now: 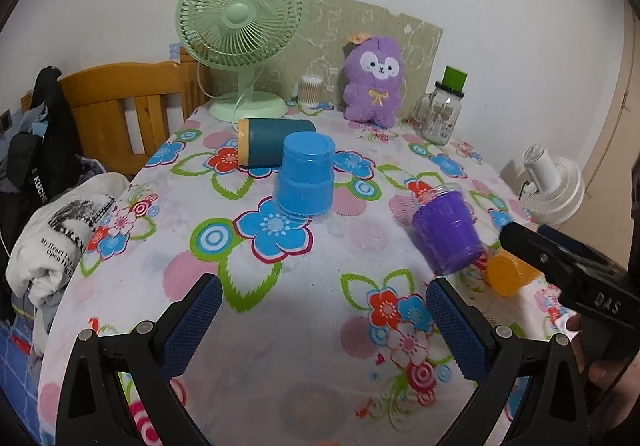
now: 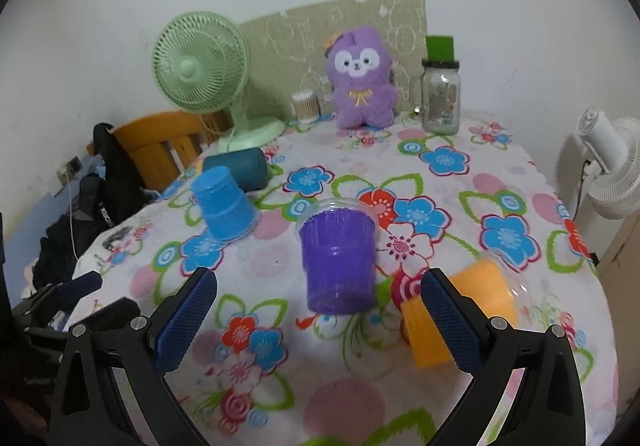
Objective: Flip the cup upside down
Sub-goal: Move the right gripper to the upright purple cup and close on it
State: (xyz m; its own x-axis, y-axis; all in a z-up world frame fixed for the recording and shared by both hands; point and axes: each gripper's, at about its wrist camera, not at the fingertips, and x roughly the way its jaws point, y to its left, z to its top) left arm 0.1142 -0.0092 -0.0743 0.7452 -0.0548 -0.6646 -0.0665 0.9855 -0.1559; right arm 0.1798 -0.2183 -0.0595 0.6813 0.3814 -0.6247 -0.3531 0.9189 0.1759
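A blue cup (image 1: 305, 178) (image 2: 222, 204) stands upside down on the flowered tablecloth. A purple cup (image 1: 448, 232) (image 2: 338, 258) stands upright, rim up, right of it. An orange cup (image 1: 508, 273) (image 2: 460, 316) lies on its side at the right. My left gripper (image 1: 323, 326) is open and empty, above the table's near edge, short of the blue and purple cups. My right gripper (image 2: 320, 318) is open and empty, just in front of the purple cup, its right finger (image 2: 452, 322) overlapping the orange cup. The right gripper also shows in the left wrist view (image 1: 560, 270).
A dark teal cylinder (image 1: 276, 142) lies on its side behind the blue cup. At the back stand a green fan (image 1: 240, 34), a cotton-swab box (image 1: 311, 90), a purple plush (image 1: 374, 82) and a glass jar (image 1: 440, 114). A wooden chair (image 1: 120, 106) with clothes is left; a white fan (image 1: 552, 186) is right.
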